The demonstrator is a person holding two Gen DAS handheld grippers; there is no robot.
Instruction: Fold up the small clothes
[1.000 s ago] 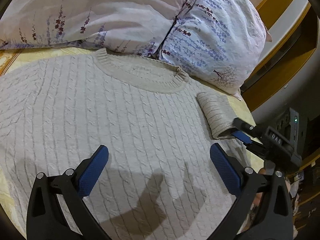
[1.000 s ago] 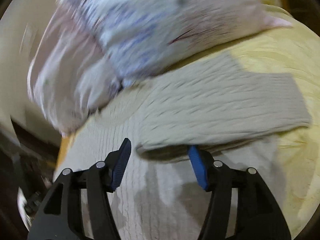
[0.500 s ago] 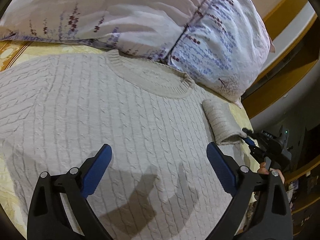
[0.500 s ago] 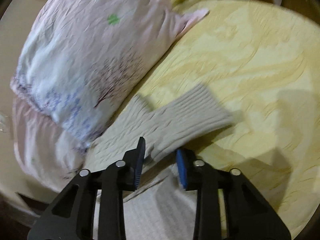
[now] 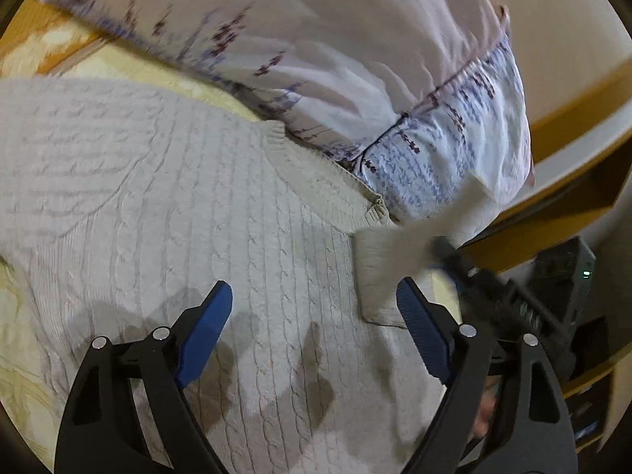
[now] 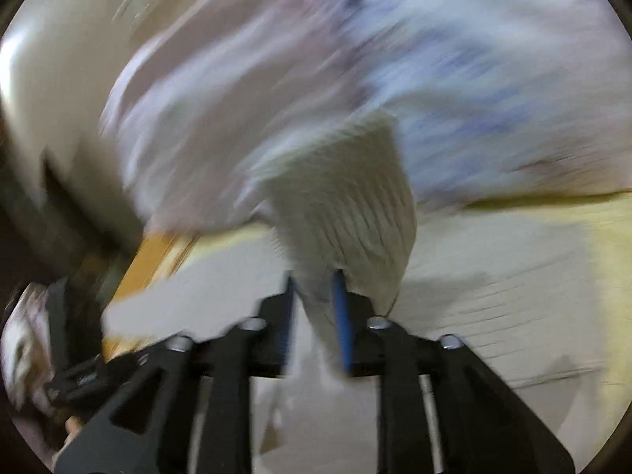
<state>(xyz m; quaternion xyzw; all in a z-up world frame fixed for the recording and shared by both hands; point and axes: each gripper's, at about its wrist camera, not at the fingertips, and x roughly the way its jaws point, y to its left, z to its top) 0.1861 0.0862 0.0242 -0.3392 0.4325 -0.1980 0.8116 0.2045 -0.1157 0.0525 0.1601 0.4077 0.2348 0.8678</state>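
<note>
The cream cable-knit sweater (image 5: pixel 189 213) lies flat on the yellow quilted bedspread (image 5: pixel 12 359), spread directly below and ahead of the left gripper (image 5: pixel 316 328), its ribbed collar toward the floral pillows (image 5: pixel 316 51) beyond the fingertips; the left gripper's blue-padded jaws stand wide but are closing, with nothing between them except the knit underneath, which they do not touch.

The sweater's ribbed sleeve (image 6: pixel 347 197) rises straight ahead of the right gripper (image 6: pixel 314 300), its long axis running away along the line of the fingers; the cloth sits between the narrow-set blue pads, which appear to pinch it near its end, though the jaws are opening and the blur leaves the firmness of the grip uncertain.

In the left wrist view that sleeve (image 5: pixel 391 252) stands just past the left gripper's right-hand finger, at the sweater's edge, with the right gripper (image 5: pixel 446 252) on its outer side; the right hand is the nearer one, and the fold seems to turn on carrying the sleeve inward across the body toward the left gripper.
</note>
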